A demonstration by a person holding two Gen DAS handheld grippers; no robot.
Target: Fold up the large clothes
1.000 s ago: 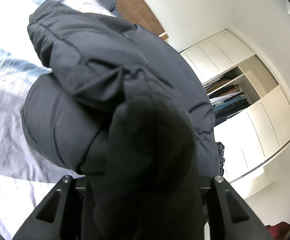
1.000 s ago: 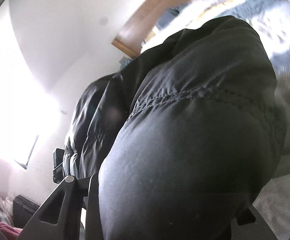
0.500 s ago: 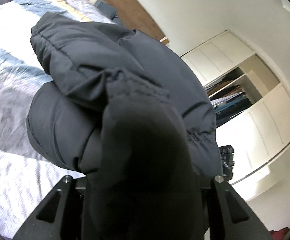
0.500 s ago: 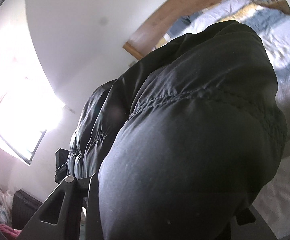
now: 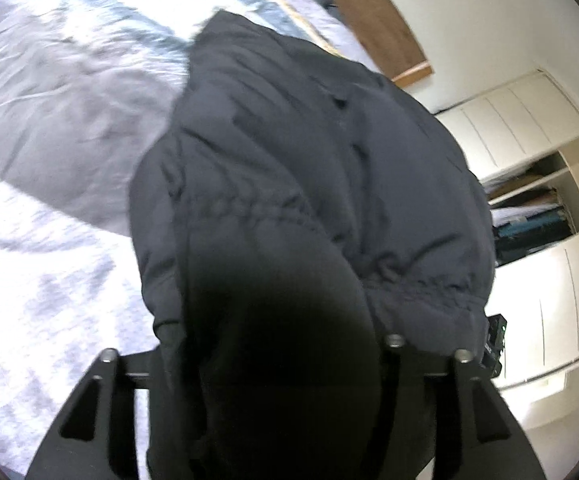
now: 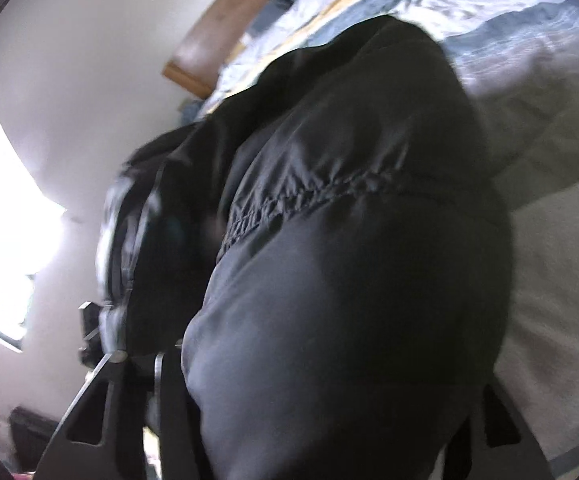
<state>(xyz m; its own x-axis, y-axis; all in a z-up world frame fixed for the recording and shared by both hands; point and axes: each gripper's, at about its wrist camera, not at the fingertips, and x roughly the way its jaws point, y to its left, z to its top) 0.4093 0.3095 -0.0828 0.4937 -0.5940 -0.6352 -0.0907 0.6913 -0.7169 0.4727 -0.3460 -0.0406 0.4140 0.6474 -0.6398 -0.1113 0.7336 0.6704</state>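
Note:
A large dark puffer jacket (image 5: 309, 152) hangs between both grippers above the bed and fills most of each view; in the right wrist view the jacket (image 6: 349, 260) bulges over the fingers. My left gripper (image 5: 285, 364) is shut on the jacket's edge, its fingertips hidden by fabric. My right gripper (image 6: 321, 368) is shut on another part of the jacket, its right finger buried under cloth. The other gripper's body (image 5: 493, 336) shows at the jacket's far edge.
The bed (image 5: 49, 128) with a striped grey, blue and white duvet lies below. A wooden headboard (image 5: 369, 12) is at the back. An open white wardrobe (image 5: 537, 184) stands to the right. A bright window (image 6: 5, 240) is to the left.
Both grippers have tilted down toward the bed with the jacket. More of the duvet shows in both views. The jacket has swung and the image is blurred by motion.

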